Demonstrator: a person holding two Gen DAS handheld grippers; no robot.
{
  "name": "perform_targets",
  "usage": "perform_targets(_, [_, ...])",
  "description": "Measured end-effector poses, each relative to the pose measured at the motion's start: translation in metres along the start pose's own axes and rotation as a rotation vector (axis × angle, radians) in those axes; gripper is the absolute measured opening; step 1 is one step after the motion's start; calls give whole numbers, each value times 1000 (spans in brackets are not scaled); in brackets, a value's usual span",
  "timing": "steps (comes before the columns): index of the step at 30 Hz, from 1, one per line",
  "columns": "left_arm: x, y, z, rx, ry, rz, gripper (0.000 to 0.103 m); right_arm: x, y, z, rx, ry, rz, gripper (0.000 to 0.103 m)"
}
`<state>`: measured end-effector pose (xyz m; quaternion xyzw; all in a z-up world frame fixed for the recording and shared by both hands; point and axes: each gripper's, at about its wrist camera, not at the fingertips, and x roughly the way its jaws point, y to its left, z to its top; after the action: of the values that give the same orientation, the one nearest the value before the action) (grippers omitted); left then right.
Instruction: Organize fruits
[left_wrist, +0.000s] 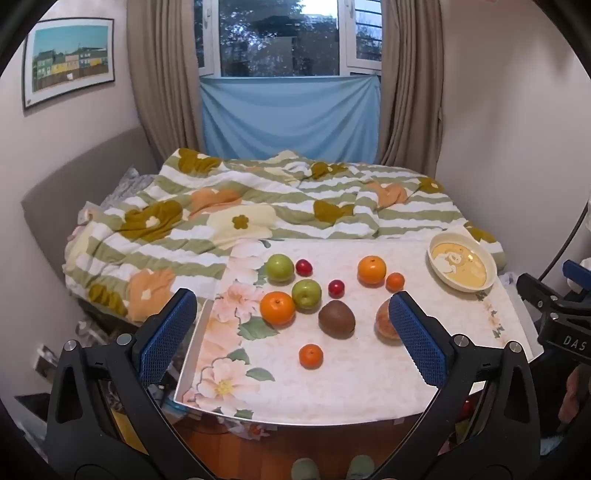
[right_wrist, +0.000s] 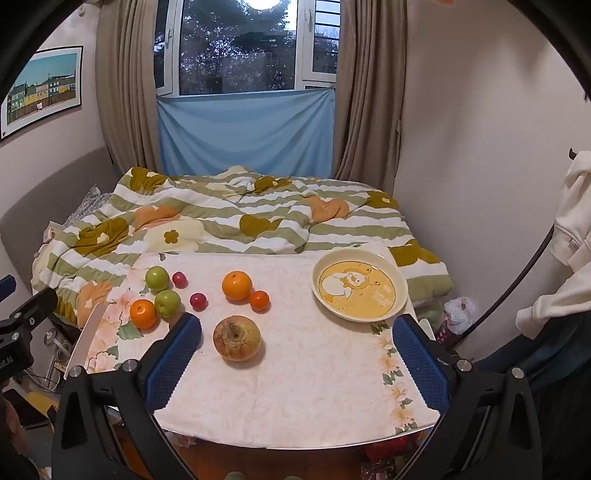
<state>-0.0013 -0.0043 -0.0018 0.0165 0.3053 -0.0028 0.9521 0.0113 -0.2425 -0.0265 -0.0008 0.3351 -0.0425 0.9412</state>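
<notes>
Orange, green, red and brown fruits lie scattered on the floral-clothed table, the yellow bear-print plate empty. Both the left gripper and right gripper hover wide open, holding nothing. Nothing looks sorted yet; next likely means closing on the russet apple.

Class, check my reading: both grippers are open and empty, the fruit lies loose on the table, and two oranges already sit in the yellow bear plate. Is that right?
Not quite. The yellow bear plate holds nothing, as the right wrist view shows; the oranges lie on the table. The left gripper and right gripper are indeed open and empty.
</notes>
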Motion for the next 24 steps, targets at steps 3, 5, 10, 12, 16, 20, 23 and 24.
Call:
perform_targets(3, [-1,-6,0,5,-5,4,103,0,-2,2,1,-7,5,103])
perform_targets(5, [-1,4,3,-10,-6,-9,103,1,2,1,-1,-13,16,103])
perform_targets(10, [2,2,4,-16,-5,3,103,1,3,-3,-7,-19,25,103])
perform_targets(12, [3,1,4,-17,-4,5,103,1,2,-4,-6,-16,34,103])
perform_targets(16, [3,3,4,-18,-2,5,103,4,-1,3,-12,-6,42,103])
perform_targets(20, [5,6,4,-26,3,5,103,5,0,2,-12,-3,49,103])
perform_targets(23, [8,8,5,-29,5,13,103,6,0,1,-12,0,49,103])
perform_targets(24, [8,9,5,-32,5,11,103,7,1,0,-11,1,49,103])
